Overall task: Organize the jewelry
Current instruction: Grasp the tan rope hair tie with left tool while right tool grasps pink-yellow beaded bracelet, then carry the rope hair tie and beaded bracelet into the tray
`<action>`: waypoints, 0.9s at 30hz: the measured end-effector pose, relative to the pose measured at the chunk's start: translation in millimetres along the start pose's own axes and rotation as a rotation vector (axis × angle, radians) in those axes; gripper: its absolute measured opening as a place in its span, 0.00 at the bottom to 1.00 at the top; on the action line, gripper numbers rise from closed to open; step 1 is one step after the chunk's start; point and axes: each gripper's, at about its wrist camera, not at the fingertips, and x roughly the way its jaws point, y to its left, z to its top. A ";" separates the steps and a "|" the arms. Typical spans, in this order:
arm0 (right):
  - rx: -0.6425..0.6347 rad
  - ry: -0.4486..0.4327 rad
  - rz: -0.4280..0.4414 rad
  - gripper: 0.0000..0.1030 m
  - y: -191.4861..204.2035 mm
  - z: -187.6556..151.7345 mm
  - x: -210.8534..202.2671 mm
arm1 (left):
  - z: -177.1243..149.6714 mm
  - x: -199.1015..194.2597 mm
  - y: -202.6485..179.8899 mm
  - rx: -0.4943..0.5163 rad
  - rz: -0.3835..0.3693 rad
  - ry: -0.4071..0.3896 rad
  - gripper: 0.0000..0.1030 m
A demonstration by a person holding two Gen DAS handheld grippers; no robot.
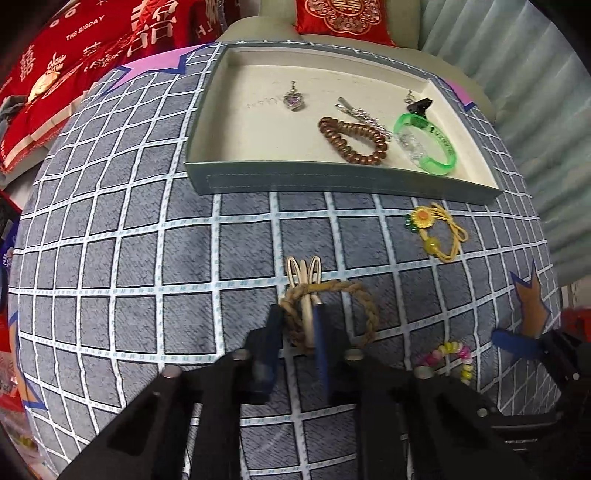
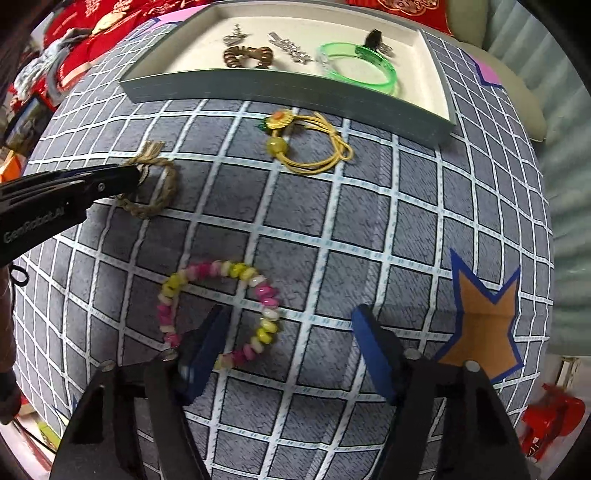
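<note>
Left wrist view: left gripper (image 1: 301, 314), jaws closed on the braided rope bracelet (image 1: 328, 314) near the checked cloth's (image 1: 147, 258) front edge. Tray (image 1: 332, 181) at the far edge holds a green bangle (image 1: 428, 147) and a coil hair tie (image 1: 354, 140). Next, likely: lift, carry to tray.

Right wrist view: right gripper (image 2: 288, 314), jaws parted astride the pink-and-yellow bead bracelet (image 2: 221, 310), not yet pinching. Only here is the bead loop seen whole.

"THE BIGDAY" stands in white on the red fabric (image 1: 74, 48) at about ten o'clock in the left wrist view, beside large white Chinese double-happiness characters. The red cushion (image 1: 343, 16) at twelve o'clock bears a similar emblem. "GenRobot.AI" runs along the black left gripper (image 2: 138, 175) in the right wrist view.
</note>
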 end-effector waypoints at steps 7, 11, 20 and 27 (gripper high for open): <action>0.037 -0.015 0.037 0.10 13.7 8.6 -4.9 | -3.5 -16.1 -1.9 -0.011 -0.017 -0.044 0.16; 0.083 -0.015 0.104 0.10 -9.9 12.1 -13.9 | -7.8 -29.8 9.0 -0.022 -0.025 -0.066 0.16; 0.149 -0.049 0.186 0.10 -48.0 12.1 -41.3 | -18.0 -58.0 25.9 -0.034 -0.035 -0.098 0.16; 0.211 -0.091 0.223 0.10 -64.4 11.7 -62.2 | -11.8 -76.8 26.5 -0.036 -0.046 -0.141 0.16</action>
